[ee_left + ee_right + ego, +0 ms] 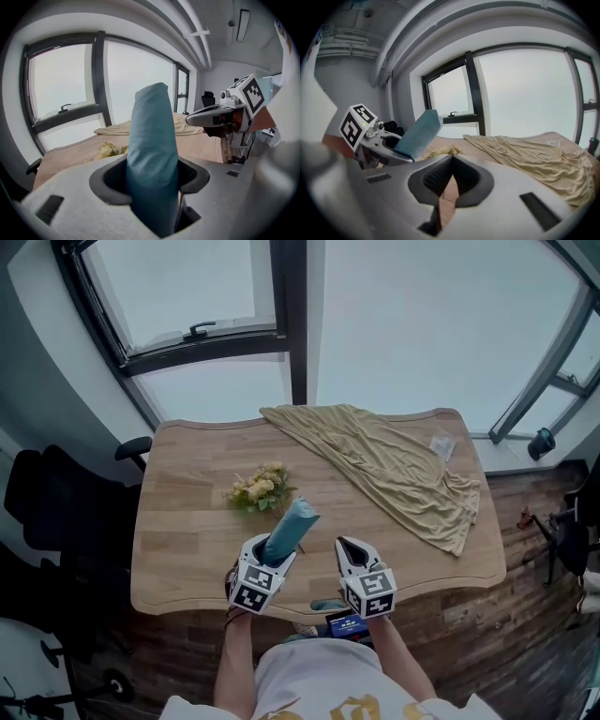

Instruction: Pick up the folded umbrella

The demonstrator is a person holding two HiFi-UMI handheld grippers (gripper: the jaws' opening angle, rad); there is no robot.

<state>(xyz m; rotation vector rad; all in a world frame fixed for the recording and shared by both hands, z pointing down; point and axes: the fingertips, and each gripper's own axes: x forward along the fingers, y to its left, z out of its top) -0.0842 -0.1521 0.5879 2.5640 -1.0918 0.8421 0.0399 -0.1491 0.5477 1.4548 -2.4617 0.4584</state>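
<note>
The folded umbrella [290, 530] is a teal fabric roll, lifted above the near part of the wooden table [187, 521]. My left gripper [270, 553] is shut on its lower end, and the roll sticks up and away between the jaws [152, 140]. In the right gripper view the umbrella [419, 134] tilts up at the left, held in the left gripper [389, 147]. My right gripper [343, 544] hovers just right of it with its jaws together and nothing between them [451, 162].
A small bunch of yellow flowers [260, 489] lies on the table beyond the umbrella. A tan cloth [394, 465] sprawls over the far right, with a small clear packet [442, 444] at its edge. Black chairs [56, 502] stand left of the table; windows are behind.
</note>
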